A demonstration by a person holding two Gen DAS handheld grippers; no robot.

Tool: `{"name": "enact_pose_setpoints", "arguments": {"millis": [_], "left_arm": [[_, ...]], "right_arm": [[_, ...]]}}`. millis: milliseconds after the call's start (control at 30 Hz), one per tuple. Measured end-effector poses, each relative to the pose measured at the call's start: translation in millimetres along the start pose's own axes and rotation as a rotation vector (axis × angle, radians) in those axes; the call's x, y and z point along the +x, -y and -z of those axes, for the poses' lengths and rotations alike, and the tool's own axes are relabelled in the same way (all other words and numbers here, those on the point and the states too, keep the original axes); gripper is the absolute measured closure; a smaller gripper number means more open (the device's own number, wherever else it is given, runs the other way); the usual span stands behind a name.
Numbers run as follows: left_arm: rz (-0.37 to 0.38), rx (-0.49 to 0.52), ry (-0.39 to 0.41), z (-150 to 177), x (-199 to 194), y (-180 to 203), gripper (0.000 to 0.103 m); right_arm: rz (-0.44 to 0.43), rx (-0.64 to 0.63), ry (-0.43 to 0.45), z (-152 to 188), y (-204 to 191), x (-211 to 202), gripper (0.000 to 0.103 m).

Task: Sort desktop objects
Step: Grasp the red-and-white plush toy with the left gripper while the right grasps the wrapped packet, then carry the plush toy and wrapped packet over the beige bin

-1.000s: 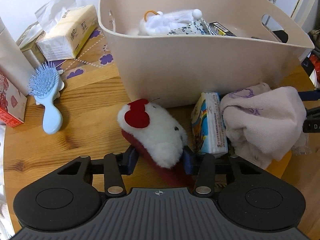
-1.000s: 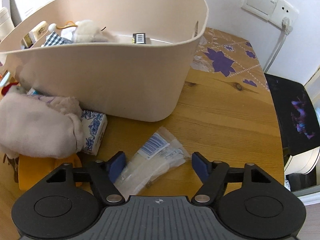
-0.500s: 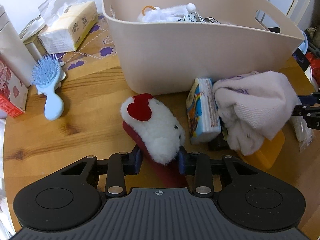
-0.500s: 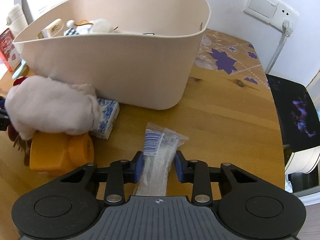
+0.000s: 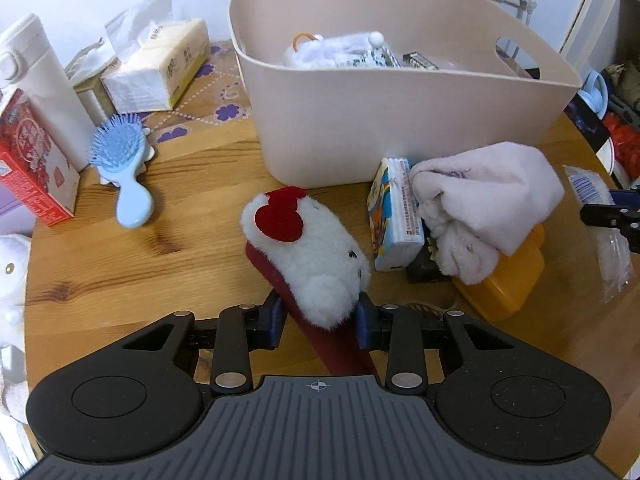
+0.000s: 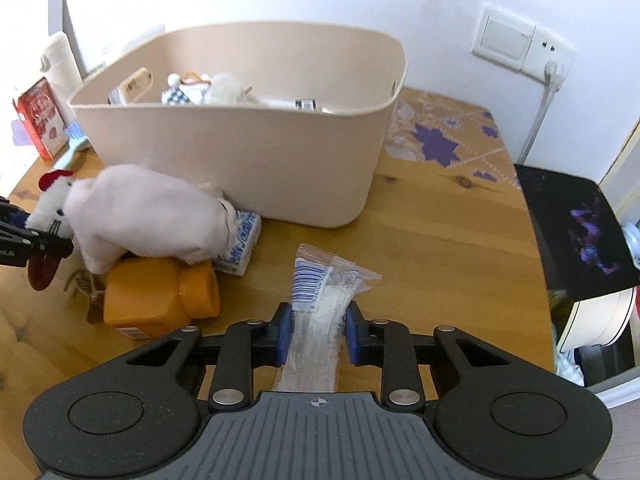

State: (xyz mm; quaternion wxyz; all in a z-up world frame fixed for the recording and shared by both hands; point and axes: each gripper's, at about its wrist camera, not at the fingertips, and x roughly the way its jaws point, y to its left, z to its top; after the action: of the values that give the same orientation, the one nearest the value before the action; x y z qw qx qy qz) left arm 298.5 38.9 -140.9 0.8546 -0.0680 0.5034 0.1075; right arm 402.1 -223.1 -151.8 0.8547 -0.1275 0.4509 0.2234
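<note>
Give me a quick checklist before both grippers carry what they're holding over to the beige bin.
1. Left gripper closed on the plush slipper: ok.
2. Right gripper closed on the clear packet: ok; its jaws have just been closing.
3. Space left in the beige bin: ok.
4. Packet grip firm, given thin, slippery plastic: cannot tell.
5. Slipper clear of the towel and tissue pack beside it: ok.

Right gripper [image 6: 315,334] clamped on clear packet [image 6: 320,304]
</note>
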Motion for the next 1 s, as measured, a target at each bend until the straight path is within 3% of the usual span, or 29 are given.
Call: {"name": "enact_pose_setpoints", "arguments": {"millis": [433, 1000], "left_arm": [[-0.025, 0.008, 0.097, -6.0, -44.5, -1.2, 0.069], [-0.047, 0.068, 0.228, -61.1, -77.5, 6.7, 0.069]], "right_arm": [[-0.009, 0.018, 0.146, -7.2, 4.9, -57.7, 0.078], [0.071, 0.012, 0.312, -48.5, 34.3, -95.8, 0.078]]}}
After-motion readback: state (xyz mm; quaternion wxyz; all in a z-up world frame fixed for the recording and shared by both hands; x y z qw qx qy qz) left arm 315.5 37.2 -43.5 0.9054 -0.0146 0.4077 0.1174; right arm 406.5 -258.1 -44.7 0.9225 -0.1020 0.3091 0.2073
